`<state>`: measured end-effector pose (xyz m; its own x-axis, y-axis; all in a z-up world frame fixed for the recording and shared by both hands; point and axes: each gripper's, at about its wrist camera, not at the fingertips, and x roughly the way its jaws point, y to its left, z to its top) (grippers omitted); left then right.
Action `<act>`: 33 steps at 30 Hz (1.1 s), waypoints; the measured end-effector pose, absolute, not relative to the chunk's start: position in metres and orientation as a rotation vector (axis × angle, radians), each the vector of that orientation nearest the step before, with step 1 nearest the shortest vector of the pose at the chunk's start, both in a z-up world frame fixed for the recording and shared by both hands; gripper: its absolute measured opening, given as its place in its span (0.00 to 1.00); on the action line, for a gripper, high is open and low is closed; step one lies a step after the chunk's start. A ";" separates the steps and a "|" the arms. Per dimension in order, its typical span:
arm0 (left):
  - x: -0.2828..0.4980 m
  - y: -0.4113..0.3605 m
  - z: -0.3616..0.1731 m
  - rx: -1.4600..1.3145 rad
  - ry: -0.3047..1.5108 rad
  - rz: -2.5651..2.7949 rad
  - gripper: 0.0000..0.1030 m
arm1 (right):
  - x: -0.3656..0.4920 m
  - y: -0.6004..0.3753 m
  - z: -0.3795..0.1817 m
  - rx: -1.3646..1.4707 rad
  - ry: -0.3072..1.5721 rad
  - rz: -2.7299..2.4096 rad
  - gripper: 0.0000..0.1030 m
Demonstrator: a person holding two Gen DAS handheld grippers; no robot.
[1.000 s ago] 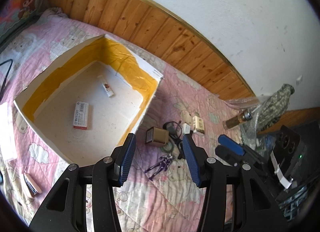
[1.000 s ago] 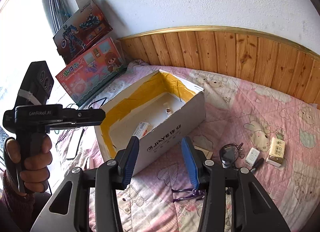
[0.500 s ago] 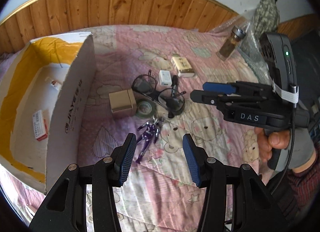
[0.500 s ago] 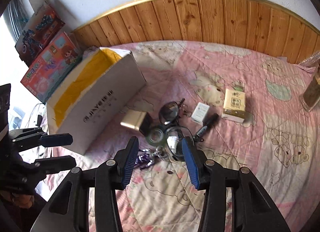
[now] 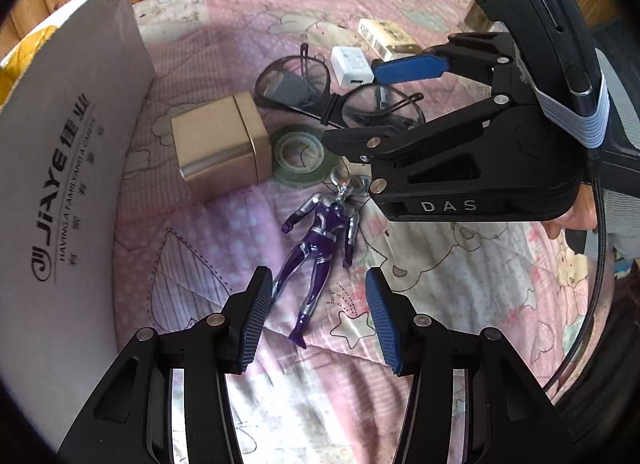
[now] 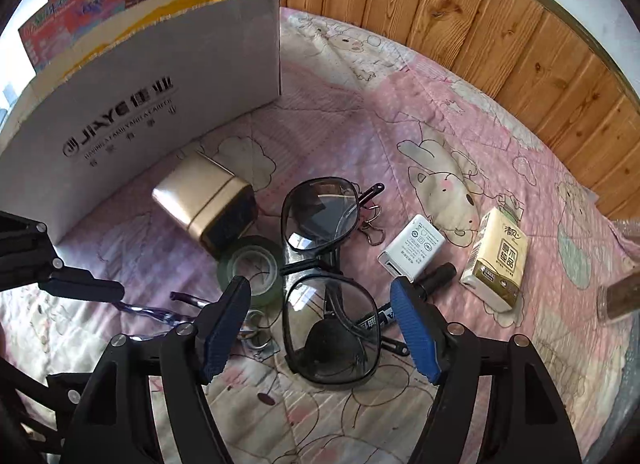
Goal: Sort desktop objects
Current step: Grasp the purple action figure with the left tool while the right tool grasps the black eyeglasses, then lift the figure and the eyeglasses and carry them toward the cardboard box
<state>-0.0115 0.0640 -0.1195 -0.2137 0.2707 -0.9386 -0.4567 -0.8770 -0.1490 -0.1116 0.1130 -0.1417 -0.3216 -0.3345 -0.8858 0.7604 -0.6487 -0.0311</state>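
The left gripper (image 5: 316, 318) hangs wide open and empty over the purple-and-silver plastic toy figure (image 5: 320, 240), which lies flat on the pink quilt, legs between the fingertips, long axis running ahead and slightly right. The right gripper (image 6: 320, 328), also spread and empty, straddles the black-framed glasses (image 6: 324, 288), one lens between its fingers, the other ahead.
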 end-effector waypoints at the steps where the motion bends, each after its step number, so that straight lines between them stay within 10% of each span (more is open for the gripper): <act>1: -0.013 0.066 -0.124 -1.597 0.229 2.124 0.50 | -0.113 0.112 -0.149 1.208 0.612 -2.010 0.71; 6: -0.018 0.076 -0.137 -1.559 0.264 2.143 0.51 | -0.136 0.120 -0.166 1.276 0.463 -1.971 0.49; 33: -0.015 0.058 -0.074 -1.448 0.119 2.219 0.39 | -0.148 0.157 -0.120 1.354 0.105 -2.034 0.49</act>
<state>-0.0151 0.0576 -0.0741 -0.3213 0.3472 -0.8810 -0.4391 -0.8789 -0.1862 -0.1479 0.1574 -0.1202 -0.2255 -0.4914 -0.8412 0.5753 -0.7640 0.2921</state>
